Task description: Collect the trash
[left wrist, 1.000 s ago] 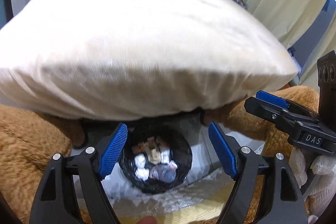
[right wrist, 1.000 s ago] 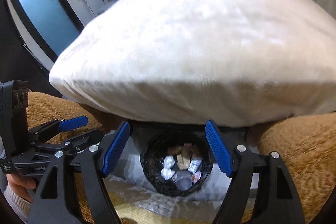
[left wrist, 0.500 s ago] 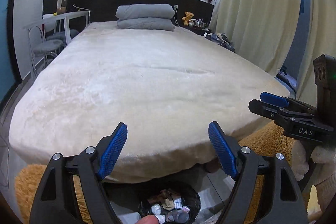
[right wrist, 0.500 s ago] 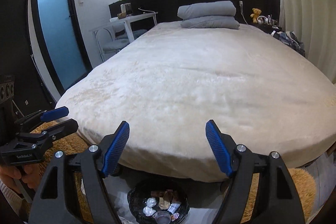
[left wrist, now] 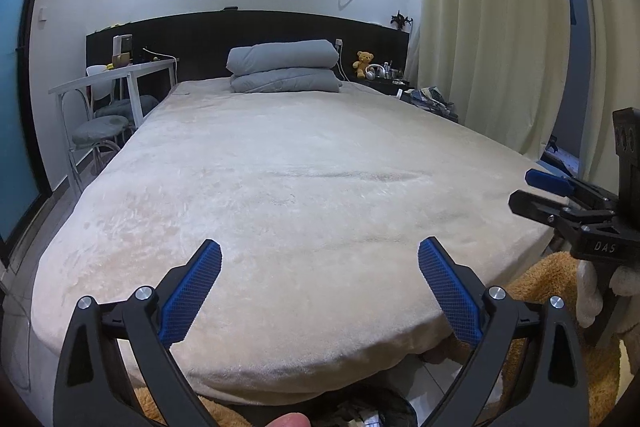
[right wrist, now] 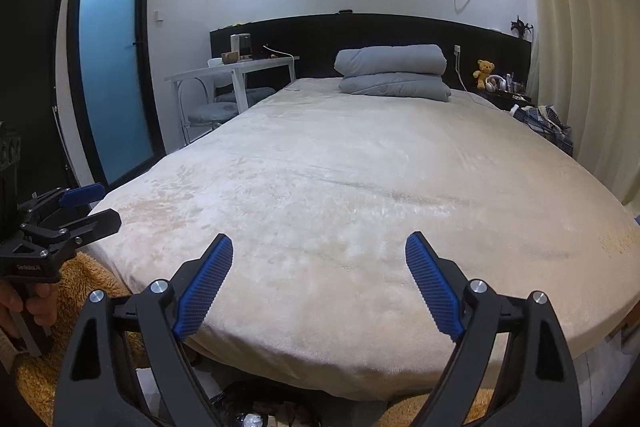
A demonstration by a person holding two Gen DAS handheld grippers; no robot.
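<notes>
Right wrist view: both the right gripper [right wrist: 319, 283] and the left gripper [left wrist: 320, 287] are wide open, empty. The trash bin [right wrist: 256, 415] sits below the bed's [right wrist: 360, 187] foot edge; aiming blind could scatter trash.

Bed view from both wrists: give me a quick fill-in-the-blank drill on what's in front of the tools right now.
1. Both the left tool and the right tool have their jaws ____.
2. The folded grey quilt lies at the ____ end of the bed.
3. The teddy bear sits to the ____ of the quilt.
4. The trash bin stands on the floor at the ____ of the bed.

Missing words: open; head; right; foot
</notes>
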